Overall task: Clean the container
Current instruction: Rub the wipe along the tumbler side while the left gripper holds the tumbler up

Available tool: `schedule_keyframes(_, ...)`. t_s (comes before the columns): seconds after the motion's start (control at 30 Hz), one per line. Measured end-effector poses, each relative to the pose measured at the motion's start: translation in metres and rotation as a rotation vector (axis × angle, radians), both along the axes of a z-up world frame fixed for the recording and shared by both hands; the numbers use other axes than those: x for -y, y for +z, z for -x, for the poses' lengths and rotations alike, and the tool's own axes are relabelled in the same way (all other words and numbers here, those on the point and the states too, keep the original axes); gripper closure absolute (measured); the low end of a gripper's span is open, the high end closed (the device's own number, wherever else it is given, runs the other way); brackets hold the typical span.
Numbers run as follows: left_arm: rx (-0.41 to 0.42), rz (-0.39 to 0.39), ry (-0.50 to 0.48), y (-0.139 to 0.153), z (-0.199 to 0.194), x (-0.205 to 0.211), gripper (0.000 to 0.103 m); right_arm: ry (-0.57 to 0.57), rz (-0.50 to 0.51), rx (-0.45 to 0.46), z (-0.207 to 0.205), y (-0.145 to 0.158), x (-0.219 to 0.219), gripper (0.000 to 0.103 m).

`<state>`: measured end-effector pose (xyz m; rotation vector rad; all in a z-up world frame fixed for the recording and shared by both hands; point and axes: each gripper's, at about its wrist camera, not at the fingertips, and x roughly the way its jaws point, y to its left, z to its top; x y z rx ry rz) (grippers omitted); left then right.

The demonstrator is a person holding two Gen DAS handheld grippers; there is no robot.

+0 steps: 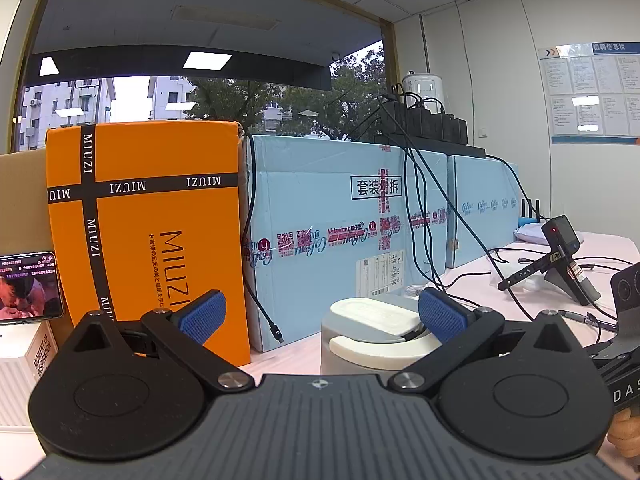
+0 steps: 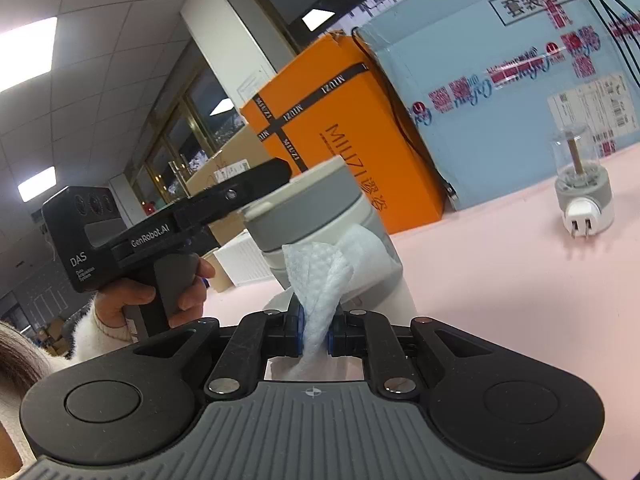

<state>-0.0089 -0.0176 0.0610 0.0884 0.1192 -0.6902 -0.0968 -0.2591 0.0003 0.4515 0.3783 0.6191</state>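
Grey-and-cream lidded plastic container [image 2: 320, 216] is being kept on the pink tabletop [image 2: 500, 272] before the orange "MIUZI" carton [image 2: 344, 136]. Its side is being touched by a white embossed wipe [image 2: 320, 280], which is being pinched in the right gripper [image 2: 316, 334]. The left gripper [image 1: 320, 312], marked "DAS" and "GenRobot.AI", is being held spread wide, nothing clamped.

A grey and cream container [image 2: 320, 216] sits centre frame, with a white dimpled wipe [image 2: 320, 280] against it. At upper centre, an orange box [image 2: 352, 152] carries crossed black bands with white lettering. At right, a pale blue carton [image 2: 500, 92] bears red-printed tape. The table [image 2: 500, 280] is pale pink.
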Motion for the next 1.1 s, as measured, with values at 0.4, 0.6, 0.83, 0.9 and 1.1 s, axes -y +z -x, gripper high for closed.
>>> schedule_keyframes(0.4,-0.001,0.001,0.004,0.0,0.001,-0.001,0.0,0.013,-0.009,0.019,-0.002,0.004,0.001,0.093)
schedule_keyframes(0.6,0.0,0.0,-0.003,0.0,0.001,0.0,0.0,0.023,0.014,0.005,-0.003,0.004,0.0,0.093)
schedule_keyframes(0.83,-0.006,0.004,-0.007,0.0,-0.001,0.0,0.0,0.004,0.117,-0.114,-0.013,-0.008,-0.009,0.093)
schedule_keyframes(0.9,-0.006,0.004,-0.006,0.0,0.0,0.0,0.0,0.002,0.148,-0.135,-0.014,-0.011,-0.012,0.093)
schedule_keyframes(1.1,-0.005,0.006,-0.002,-0.001,0.0,0.0,0.0,0.048,0.126,-0.013,-0.002,0.006,-0.015,0.093)
